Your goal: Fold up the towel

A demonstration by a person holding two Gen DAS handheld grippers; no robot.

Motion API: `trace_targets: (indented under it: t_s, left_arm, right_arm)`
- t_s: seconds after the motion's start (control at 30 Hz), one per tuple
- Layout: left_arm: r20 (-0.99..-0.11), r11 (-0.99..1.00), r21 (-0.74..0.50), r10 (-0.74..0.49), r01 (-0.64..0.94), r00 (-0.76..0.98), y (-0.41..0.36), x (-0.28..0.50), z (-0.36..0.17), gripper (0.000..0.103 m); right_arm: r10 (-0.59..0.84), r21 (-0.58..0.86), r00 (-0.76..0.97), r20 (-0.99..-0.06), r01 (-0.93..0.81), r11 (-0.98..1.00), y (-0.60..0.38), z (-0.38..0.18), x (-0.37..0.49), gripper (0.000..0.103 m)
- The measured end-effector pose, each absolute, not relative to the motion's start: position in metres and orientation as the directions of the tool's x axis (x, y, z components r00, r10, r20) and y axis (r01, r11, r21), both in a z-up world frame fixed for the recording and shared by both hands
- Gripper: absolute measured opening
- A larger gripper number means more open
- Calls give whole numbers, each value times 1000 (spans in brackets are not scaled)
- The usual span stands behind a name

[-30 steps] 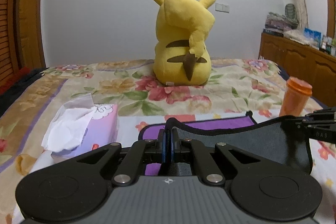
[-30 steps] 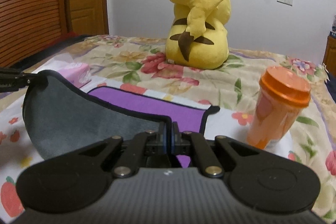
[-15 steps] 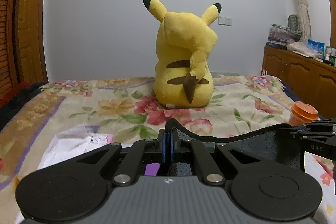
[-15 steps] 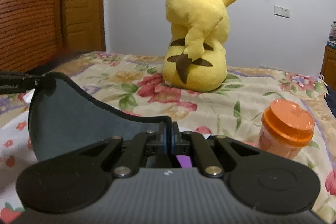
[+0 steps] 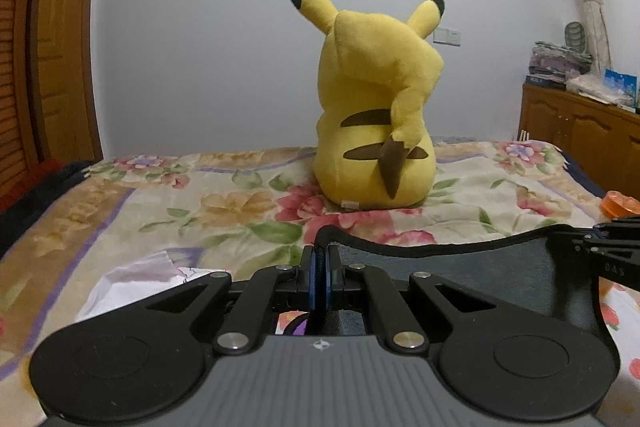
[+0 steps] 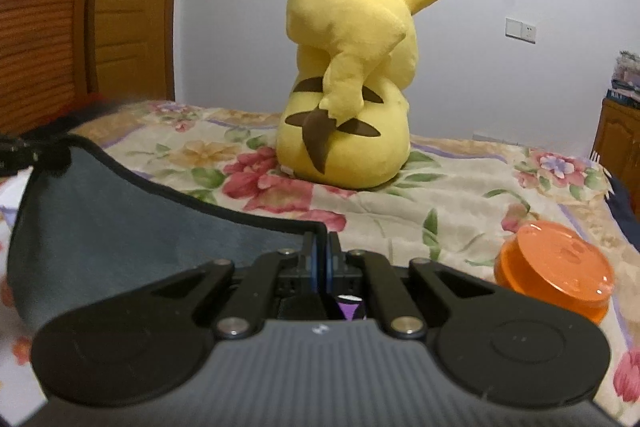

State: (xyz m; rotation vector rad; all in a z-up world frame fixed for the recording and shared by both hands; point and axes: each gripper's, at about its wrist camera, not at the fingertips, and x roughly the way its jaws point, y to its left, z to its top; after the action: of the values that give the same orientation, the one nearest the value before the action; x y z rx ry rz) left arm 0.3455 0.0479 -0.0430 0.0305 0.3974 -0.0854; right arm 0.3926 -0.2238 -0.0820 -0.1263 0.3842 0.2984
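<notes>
My left tongs [image 5: 320,261]: pressed together on a corner of the towel [image 5: 472,267], black hem pinched between the blue pads. My right tongs [image 6: 320,251]: likewise clamped on the towel's other corner. Towel: dark grey side facing the cameras, black-edged, hanging stretched between both tongs above the floral bed [image 5: 240,195]; a sliver of purple shows underneath. Yellow plush toy [image 5: 372,115]: seated on the bed, back turned. Orange-lidded cup [image 6: 554,265]: on the bed, right of the towel. White tissue [image 5: 132,279]: left.
</notes>
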Motion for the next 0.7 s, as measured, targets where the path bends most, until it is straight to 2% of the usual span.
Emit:
trace_targets:
  t_s: [0.23, 0.63, 0.7]
  left_arm:
    - [-425, 996, 13, -71, 85, 902, 49, 368, -72, 8]
    - [-489, 995, 33, -63, 90, 870, 43, 378, -101, 10]
    - [-498, 995, 30, -71, 98, 864, 42, 377, -101, 13]
  right_arm:
    - [242, -93, 876, -417, -306, 948, -218, -105, 410, 5]
    - [232, -44, 833, -502, -293, 955, -217, -130, 426, 6]
    - [222, -48, 834, -505, -283, 958, -219, -129, 426, 16]
